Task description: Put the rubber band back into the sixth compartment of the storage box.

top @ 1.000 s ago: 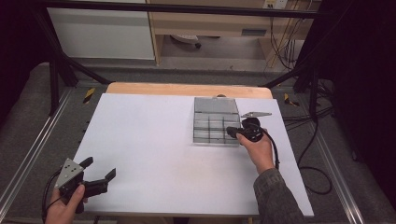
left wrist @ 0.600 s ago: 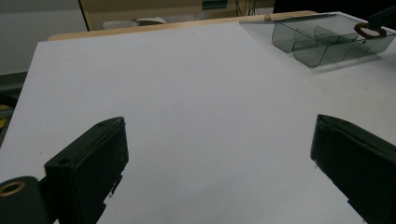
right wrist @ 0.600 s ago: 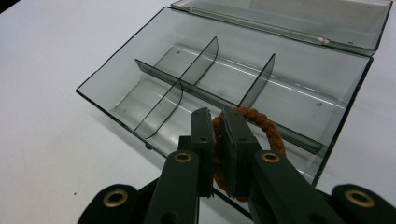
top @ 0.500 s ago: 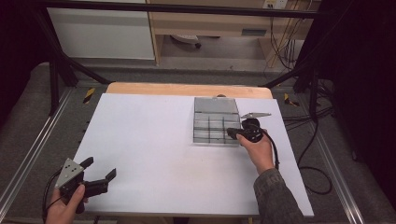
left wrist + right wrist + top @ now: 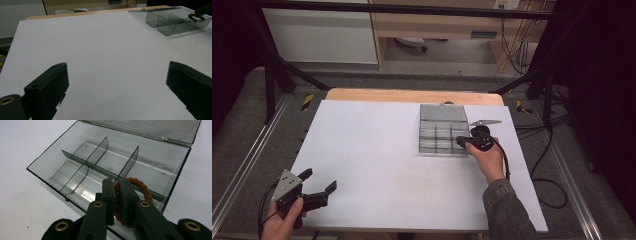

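A clear smoky plastic organizer box (image 5: 443, 114) lies open on the white table, right of centre, with dividers forming several compartments (image 5: 75, 162). My right gripper (image 5: 116, 181) is shut on a brown braided hair tie (image 5: 141, 185), holding it upright over the box's near edge, above a front compartment. In the high view the right gripper (image 5: 460, 144) sits at the box's right front corner. My left gripper (image 5: 319, 180) rests at the table's front left, open with nothing between its jaws (image 5: 118, 65). From there the box (image 5: 165, 23) and the hair tie (image 5: 195, 17) appear far off.
The white sheet (image 5: 372, 150) covers a wooden tabletop (image 5: 412, 95). Black frame bars and cables (image 5: 542, 150) run along the right side. Metal rails (image 5: 242, 170) flank the table.
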Action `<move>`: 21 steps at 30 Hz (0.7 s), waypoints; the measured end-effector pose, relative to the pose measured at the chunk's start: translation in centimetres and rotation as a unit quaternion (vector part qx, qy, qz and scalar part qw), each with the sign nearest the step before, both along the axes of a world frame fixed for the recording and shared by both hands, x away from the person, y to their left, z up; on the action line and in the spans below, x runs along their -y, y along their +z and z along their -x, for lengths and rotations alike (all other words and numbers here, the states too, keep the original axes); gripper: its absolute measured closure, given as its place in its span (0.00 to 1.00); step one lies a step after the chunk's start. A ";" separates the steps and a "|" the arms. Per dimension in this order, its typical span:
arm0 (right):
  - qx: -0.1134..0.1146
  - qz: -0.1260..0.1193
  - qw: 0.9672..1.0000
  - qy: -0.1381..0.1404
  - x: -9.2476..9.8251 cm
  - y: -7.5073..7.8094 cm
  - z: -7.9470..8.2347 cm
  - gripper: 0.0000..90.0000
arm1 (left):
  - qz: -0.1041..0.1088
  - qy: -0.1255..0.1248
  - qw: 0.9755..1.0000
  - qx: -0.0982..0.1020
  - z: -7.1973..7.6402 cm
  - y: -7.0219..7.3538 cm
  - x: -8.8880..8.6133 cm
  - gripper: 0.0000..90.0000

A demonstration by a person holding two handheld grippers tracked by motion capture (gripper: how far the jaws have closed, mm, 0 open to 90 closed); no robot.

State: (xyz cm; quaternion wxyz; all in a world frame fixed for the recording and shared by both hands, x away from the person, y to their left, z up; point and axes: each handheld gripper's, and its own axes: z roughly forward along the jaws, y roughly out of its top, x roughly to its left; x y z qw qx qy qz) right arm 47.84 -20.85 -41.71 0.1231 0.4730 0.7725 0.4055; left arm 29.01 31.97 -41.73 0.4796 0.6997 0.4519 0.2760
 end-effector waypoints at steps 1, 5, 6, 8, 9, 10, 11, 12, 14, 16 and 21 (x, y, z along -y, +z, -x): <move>0.000 0.001 1.000 0.001 0.0 -0.1 0.0 0.93 | 0.000 0.000 1.000 0.000 0.0 0.0 0.0 0.05; -0.005 0.012 1.000 0.002 -0.4 -0.3 -0.1 0.93 | 0.000 0.001 1.000 -0.001 0.0 0.0 -0.1 0.05; -0.004 0.015 1.000 0.002 -0.5 -0.3 -0.1 0.93 | 0.001 0.001 1.000 0.000 0.0 0.0 0.0 0.05; -0.003 0.016 1.000 0.002 -0.6 -0.4 -0.1 0.93 | -0.002 0.001 1.000 -0.001 0.0 0.0 0.0 0.05; -0.003 0.017 1.000 0.002 -0.7 -0.4 -0.1 0.93 | -0.002 0.001 1.000 -0.001 0.0 0.0 0.0 0.05; -0.004 0.019 1.000 0.004 -0.7 -0.5 -0.1 0.93 | -0.001 0.001 1.000 -0.001 0.0 0.0 0.0 0.05; -0.004 0.021 1.000 0.004 -0.8 -0.5 -0.1 0.93 | -0.001 0.001 1.000 -0.001 0.0 0.0 0.0 0.05; -0.005 0.022 1.000 0.003 -0.8 -0.6 -0.1 0.93 | -0.001 0.001 1.000 -0.001 0.0 0.0 -0.1 0.05; -0.008 0.018 1.000 0.000 -0.7 -0.6 -0.2 0.93 | -0.001 0.000 1.000 -0.001 0.0 0.0 -0.1 0.05; -0.010 0.019 1.000 0.000 -0.8 -0.7 -0.2 0.93 | 0.001 0.001 1.000 -0.001 0.0 0.0 0.0 0.05; -0.002 0.000 1.000 -0.004 -0.7 -0.6 -0.2 0.87 | 0.000 0.001 1.000 -0.001 0.0 0.0 0.0 0.05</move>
